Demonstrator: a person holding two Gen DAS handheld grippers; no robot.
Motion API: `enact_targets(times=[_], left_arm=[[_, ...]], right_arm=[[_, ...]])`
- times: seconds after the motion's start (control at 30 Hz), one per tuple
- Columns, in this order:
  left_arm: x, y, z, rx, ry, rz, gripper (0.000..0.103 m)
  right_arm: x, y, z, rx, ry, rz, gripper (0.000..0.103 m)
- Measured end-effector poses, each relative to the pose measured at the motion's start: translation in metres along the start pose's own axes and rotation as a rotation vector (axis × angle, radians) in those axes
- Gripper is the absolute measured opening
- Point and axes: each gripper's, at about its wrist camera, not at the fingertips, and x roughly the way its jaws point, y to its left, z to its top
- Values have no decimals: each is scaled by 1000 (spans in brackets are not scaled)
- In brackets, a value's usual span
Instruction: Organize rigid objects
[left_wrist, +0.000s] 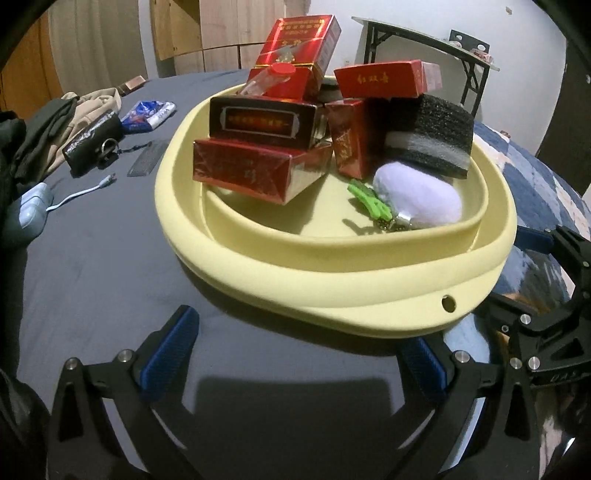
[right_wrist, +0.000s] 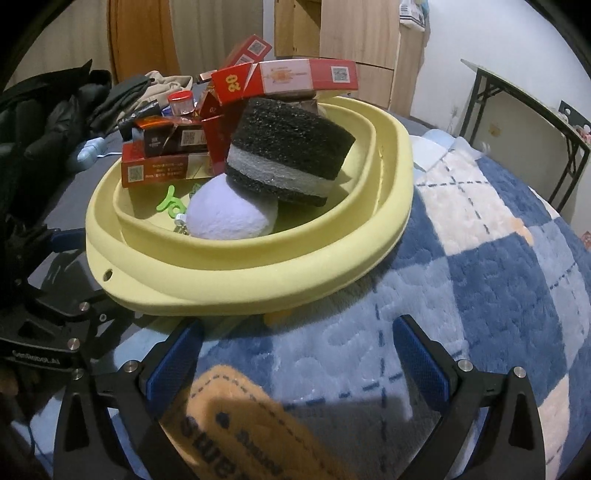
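Red cardboard boxes (left_wrist: 258, 170), stiff, light and crushable, sit piled in the pale yellow collapsible basin (left_wrist: 332, 273) on the bed; grasp across flat sides. Both grippers' jaws gape, empty.

Home bedroom, plaid blanket (right_wrist: 480, 229), wooden wardrobe (right_wrist: 354, 33), piled clothes (left_wrist: 55, 122)

Pale yellow basin (left_wrist: 332, 280) holds red boxes (left_wrist: 258, 173), a black-and-grey sponge (left_wrist: 432, 136) and lilac pouch (left_wrist: 421, 199) — beside a blue-and-cream checked blanket (right_wrist: 480, 258).
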Motion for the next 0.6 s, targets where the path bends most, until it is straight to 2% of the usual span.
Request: enact_targets(times=[0.6], left_arm=[[1, 2, -1, 2, -5, 2, 103]], right_arm=[[-4, -2, -1, -2, -4, 3, 103]])
